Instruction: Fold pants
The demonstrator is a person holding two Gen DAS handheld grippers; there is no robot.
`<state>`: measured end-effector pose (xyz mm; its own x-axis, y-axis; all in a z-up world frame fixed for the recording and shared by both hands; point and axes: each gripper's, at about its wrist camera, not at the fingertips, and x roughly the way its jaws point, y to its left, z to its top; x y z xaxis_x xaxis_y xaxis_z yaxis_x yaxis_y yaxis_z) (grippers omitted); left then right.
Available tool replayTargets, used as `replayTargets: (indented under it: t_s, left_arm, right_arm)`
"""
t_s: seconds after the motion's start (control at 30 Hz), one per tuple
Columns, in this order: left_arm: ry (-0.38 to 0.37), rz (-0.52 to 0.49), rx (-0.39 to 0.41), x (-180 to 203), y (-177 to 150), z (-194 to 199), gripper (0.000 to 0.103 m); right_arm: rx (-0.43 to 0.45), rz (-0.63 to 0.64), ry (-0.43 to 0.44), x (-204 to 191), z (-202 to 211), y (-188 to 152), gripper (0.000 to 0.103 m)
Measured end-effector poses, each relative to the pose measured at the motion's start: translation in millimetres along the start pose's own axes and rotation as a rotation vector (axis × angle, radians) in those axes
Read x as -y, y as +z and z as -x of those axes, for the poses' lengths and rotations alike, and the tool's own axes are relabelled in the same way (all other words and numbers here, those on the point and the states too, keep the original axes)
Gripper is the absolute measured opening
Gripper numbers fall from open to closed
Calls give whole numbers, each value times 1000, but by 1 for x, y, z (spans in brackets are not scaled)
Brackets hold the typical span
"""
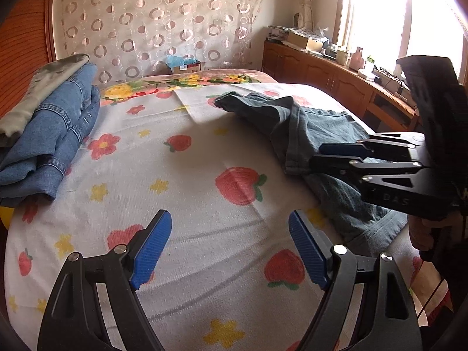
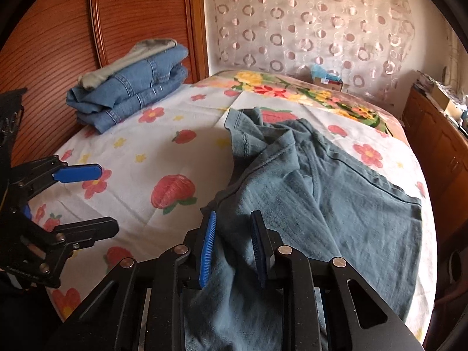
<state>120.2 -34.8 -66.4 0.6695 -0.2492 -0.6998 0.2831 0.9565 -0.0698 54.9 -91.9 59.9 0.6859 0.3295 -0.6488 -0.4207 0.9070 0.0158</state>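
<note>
Grey-blue pants [image 2: 351, 204] lie crumpled on the right half of the bed, one leg folded back toward the far side. My right gripper [image 2: 232, 234] is shut on a raised fold of the pants at their near left edge, with cloth filling the narrow gap between the blue pads. In the left wrist view it comes in from the right, and the right gripper [image 1: 317, 156] has its tips at the edge of the pants [image 1: 316, 122]. My left gripper [image 1: 231, 239] hangs open over bare sheet to the left of the pants, holding nothing. The right wrist view shows the left gripper [image 2: 106, 199] at the left border.
A strawberry-and-flower sheet [image 1: 181, 175] covers the bed. A stack of folded blue jeans [image 2: 134, 87] with a grey garment on top sits at the far left by the wooden headboard [image 2: 58, 35]. A wooden cabinet [image 1: 321, 73] with clutter runs along the right under the window.
</note>
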Motion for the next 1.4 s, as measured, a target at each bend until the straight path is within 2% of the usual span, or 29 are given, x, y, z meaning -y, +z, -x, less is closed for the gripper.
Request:
replayTargets:
  t_s: [0.07,0.1,0.33,0.47,0.6,0.73,0.8,0.83,0.9,1.0,1.1,1.33,1.4]
  left_arm:
    - [-2,-1,-1,1,-1,0,83]
    - [-3,-4,-1,1,-1,0,83]
    - [-11,-12,0,5,-2,0,83]
    - [-14,-20,1,8,-1,1,83]
    - [-18,-24,0,10,-1,0,83]
    - [-20,-33,-7,12,-2,-1,83]
    - [-21,-35,-9,12,-2,-2,83]
    - [-21,-34,-10,12,-2,-3,83]
    - [-22,-36,-13,13,-2,-4,83]
    - [-24,-41,-17,15,-2,-5,83]
    - [-28,-52,-24,19,-1,-8,83]
    - [-46,-86,-27,33,6,-12,83]
    - [-48,-94,-30,35,4,-12,83]
  right_arm:
    - [-12,14,-8,1,-1,3,5]
    - [-2,12,-7,3,1,4,3]
    - [88,-38,-35,27,34,14,3]
    - [115,-70,-98,55,48,19,3]
    - [105,-108,-181,87,49,17,3]
    - [50,-175,-242,115,35,9,3]
    - [40,-209,-260,125,32,1,7]
    - [41,-225,-257,128,31,-1,8]
    - [45,-259,-243,135,31,-6,18]
    - [46,-269,-218,135,26,-7,24]
    - [30,-233,-199,130,17,-1,27]
    - [-42,-184,-183,154,-11,9,28]
    - [-40,-175,-173,156,-15,15,28]
